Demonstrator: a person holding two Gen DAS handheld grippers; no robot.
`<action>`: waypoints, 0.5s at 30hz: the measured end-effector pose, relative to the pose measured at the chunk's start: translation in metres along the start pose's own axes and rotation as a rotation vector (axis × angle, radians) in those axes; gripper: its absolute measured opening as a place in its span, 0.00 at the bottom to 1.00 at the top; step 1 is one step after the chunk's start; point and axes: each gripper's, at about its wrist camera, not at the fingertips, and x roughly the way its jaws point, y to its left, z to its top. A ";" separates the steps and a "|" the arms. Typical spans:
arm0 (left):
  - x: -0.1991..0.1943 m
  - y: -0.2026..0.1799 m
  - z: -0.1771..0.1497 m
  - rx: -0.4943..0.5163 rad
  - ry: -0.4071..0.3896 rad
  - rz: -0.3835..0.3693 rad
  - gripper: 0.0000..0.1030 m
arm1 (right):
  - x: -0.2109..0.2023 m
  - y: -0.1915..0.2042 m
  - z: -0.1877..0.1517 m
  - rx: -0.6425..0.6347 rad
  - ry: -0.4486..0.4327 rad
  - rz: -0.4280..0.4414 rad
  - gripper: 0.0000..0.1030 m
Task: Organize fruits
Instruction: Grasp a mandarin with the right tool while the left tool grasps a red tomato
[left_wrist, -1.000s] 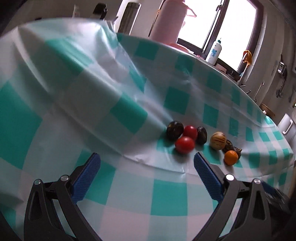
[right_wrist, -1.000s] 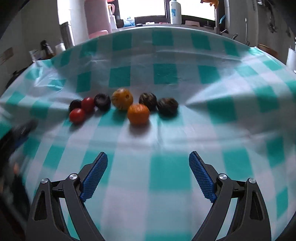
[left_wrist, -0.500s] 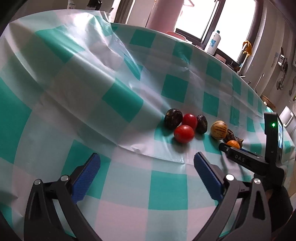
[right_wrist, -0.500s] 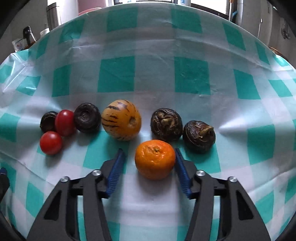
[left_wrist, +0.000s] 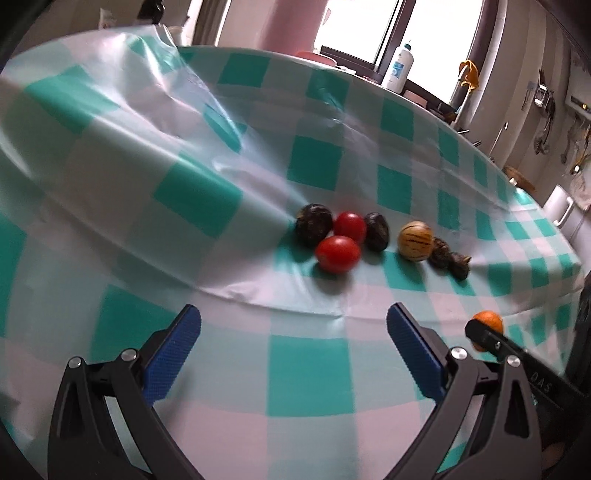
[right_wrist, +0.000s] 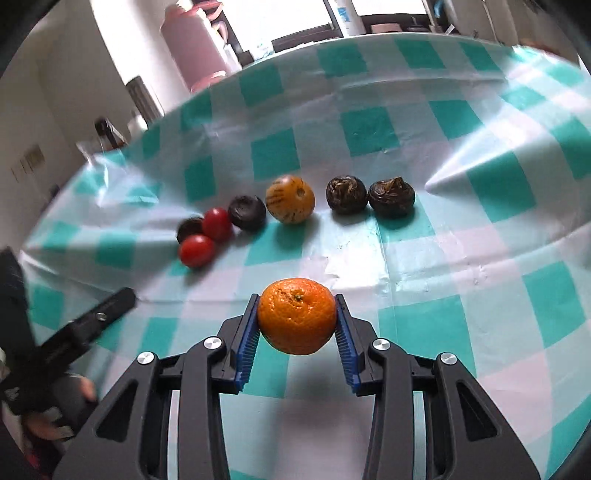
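Both wrist cameras are looking down along their fingers at the checked tablecloth (left_wrist: 306, 373). The row of fruit (right_wrist: 291, 201) is sitting mid-frame in both views.

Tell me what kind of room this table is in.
Probably a home kitchen or dining corner: a teal-and-white checked plastic tablecloth, a tall pink thermos jug beside a window, a white pump bottle on the sill, and utensils hanging on the far wall.

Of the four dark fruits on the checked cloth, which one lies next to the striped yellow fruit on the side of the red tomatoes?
It is the dark fruit between the striped yellow fruit and the upper red tomato; one other lies behind the tomatoes, two on the far side.
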 end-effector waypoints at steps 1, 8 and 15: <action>0.004 -0.003 0.002 0.005 0.000 0.007 0.98 | 0.001 -0.005 0.001 0.030 0.007 0.012 0.38; 0.057 -0.047 0.027 0.135 0.054 0.124 0.82 | 0.007 0.001 0.005 0.047 0.023 0.039 0.38; 0.101 -0.057 0.044 0.119 0.144 0.203 0.52 | 0.011 0.002 0.005 0.038 0.034 0.061 0.38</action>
